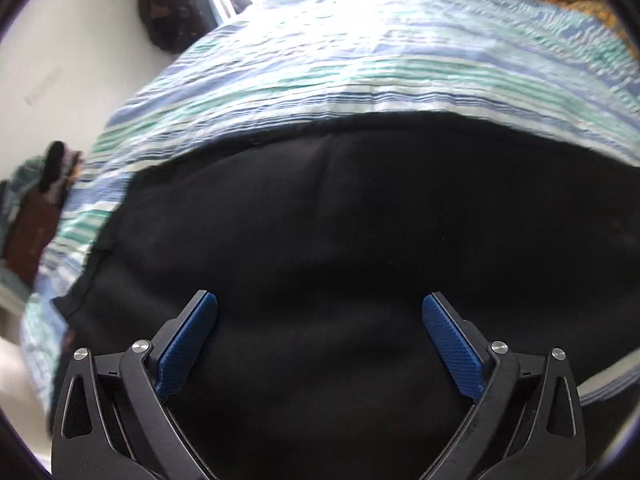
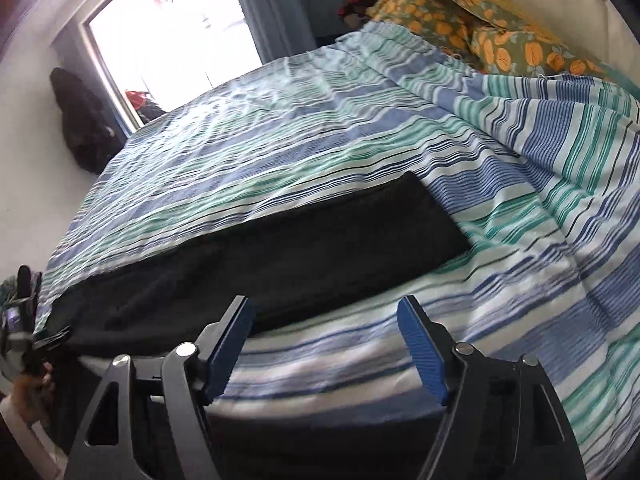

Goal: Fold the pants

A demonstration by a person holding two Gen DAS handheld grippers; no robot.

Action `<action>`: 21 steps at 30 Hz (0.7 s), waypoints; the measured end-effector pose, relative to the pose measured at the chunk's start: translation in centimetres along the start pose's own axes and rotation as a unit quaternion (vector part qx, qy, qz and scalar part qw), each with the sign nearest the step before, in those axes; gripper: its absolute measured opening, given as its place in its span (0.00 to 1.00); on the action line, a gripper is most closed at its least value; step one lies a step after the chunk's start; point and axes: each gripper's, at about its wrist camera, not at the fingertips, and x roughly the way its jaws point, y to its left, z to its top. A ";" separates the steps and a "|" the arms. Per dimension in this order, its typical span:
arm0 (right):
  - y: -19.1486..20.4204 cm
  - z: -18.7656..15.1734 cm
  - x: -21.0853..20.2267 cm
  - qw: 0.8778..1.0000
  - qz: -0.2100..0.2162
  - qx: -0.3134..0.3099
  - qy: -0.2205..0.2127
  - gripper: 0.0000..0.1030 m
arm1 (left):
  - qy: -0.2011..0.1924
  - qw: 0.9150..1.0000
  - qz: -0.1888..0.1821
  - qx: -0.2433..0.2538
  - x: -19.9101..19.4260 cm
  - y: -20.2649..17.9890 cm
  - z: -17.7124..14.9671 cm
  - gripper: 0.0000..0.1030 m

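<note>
The black pants (image 2: 280,248) lie flat as a long band across the near part of the striped bed (image 2: 320,128). In the left wrist view the pants (image 1: 340,240) fill most of the frame. My left gripper (image 1: 320,304) is open and empty, just above the black cloth. My right gripper (image 2: 326,308) is open and empty, over the bed's front edge, just in front of the pants' near edge. The left gripper also shows at the far left of the right wrist view (image 2: 24,336), at the pants' left end.
A flowered pillow (image 2: 480,32) lies at the bed's far right. A window (image 2: 168,36) with a blue curtain (image 2: 276,4) is behind the bed. A dark bag (image 2: 84,128) leans on the wall at left. Clothes are piled at the left (image 1: 32,216).
</note>
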 end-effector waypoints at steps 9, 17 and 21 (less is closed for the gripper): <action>3.5 -13.4 -3.1 0.994 -0.088 -0.062 -0.003 0.90 | -0.046 0.994 -0.094 0.008 -10.6 -2.7 -6.8 0.99; 2.3 -16.1 -1.6 0.991 -0.118 -0.064 0.028 0.96 | 0.011 0.995 -0.093 0.039 -10.2 -7.4 -11.5 0.99; 4.3 -16.0 -4.3 0.991 -0.111 -0.066 -0.021 0.96 | -0.016 0.996 -0.090 0.016 -12.2 -5.8 -10.2 0.99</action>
